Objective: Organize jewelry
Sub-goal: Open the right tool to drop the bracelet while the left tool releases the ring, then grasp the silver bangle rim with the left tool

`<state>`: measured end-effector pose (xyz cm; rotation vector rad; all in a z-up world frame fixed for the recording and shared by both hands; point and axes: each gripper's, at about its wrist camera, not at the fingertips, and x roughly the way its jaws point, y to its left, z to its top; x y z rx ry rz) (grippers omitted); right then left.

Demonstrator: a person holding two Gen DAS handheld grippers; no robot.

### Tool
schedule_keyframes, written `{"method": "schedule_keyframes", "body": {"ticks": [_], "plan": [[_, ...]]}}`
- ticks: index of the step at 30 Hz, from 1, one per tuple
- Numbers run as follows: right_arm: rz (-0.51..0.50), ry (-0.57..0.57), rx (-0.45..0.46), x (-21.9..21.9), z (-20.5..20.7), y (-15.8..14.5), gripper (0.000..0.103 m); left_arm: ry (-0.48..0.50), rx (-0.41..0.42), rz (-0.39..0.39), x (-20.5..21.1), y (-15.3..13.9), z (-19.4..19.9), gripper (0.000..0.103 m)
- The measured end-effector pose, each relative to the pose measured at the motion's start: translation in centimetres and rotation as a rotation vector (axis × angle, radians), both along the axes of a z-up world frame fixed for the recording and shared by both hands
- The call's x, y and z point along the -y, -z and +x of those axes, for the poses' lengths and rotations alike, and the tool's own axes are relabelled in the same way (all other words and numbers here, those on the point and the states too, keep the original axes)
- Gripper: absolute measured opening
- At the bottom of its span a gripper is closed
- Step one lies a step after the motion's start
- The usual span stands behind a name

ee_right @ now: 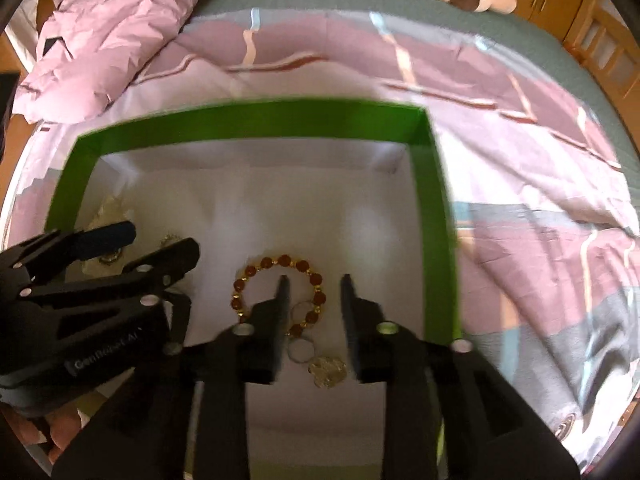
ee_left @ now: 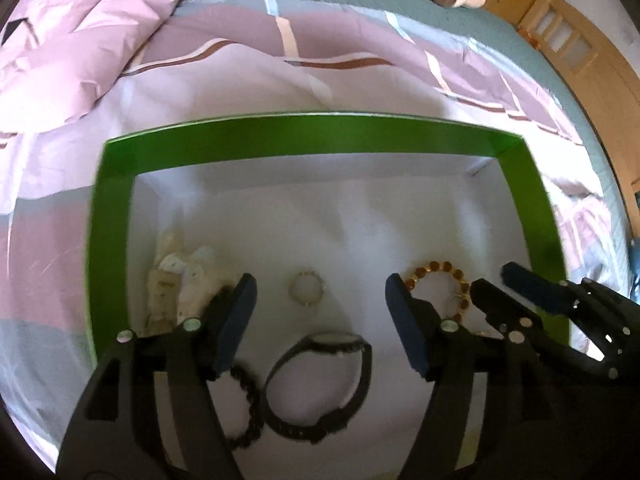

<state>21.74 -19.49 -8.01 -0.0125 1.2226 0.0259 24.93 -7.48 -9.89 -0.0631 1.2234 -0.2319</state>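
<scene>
Both grippers point steeply down into green-walled box (ee_left: pixel 300 136) on bed. L gripper (ee_left: pixel 320 300): jaws wide, nothing btwn pads; black watch (ee_left: pixel 320 384) lies just below, small ring (ee_left: pixel 306 288) btwn tips, black bead bracelet (ee_left: pixel 248 404) by its left finger. R gripper (ee_right: pixel 314 296): jaws partly open, empty, over amber bead bracelet (ee_right: pixel 280 292); silver rings (ee_right: pixel 300 350) and gold charm (ee_right: pixel 328 370) btwn fingers. Beyond: pink duvet (ee_right: pixel 120 28).

A home bedroom: rumpled pink duvet (ee_left: pixel 80 36), patterned bedsheet (ee_right: pixel 520 184), wooden cabinets (ee_left: pixel 576 40) beyond.
</scene>
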Motion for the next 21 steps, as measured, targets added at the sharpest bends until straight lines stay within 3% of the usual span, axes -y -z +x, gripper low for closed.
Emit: {"method": "schedule_keyframes", "body": {"ticks": [1,2,6,9,14,18,21], "plan": [[0.017,0.006,0.003,0.3,-0.3,-0.6,0.042,-0.012,-0.003,-0.019,-0.4,-0.5,-0.4,0.068],[0.039,0.018,0.004,0.6,-0.5,-1.2,0.051,-0.028,-0.004,-0.021,-0.8,-0.9,-0.9,0.075],[0.185,0.044,0.009,1.6,-2.6,-4.1,0.065,-0.072,0.073,-0.016,-2.9,-4.7,-4.2,0.096],[0.244,-0.016,0.016,0.6,-6.0,-6.3,0.074,-0.096,0.136,-0.011,-4.3,-8.0,-7.2,0.101],[0.193,-0.119,0.118,-0.7,-13.9,-7.8,0.093,-0.049,0.116,-0.048,-5.6,-10.1,-13.7,0.101],[0.076,-0.141,0.120,-0.8,-18.6,-6.1,0.093,-0.013,0.134,-0.017,-6.0,-8.7,-19.1,0.101],[0.037,-0.096,0.095,-0.2,-21.2,-4.8,0.093,0.030,0.076,-0.001,-4.6,-6.0,-20.8,0.101]]}}
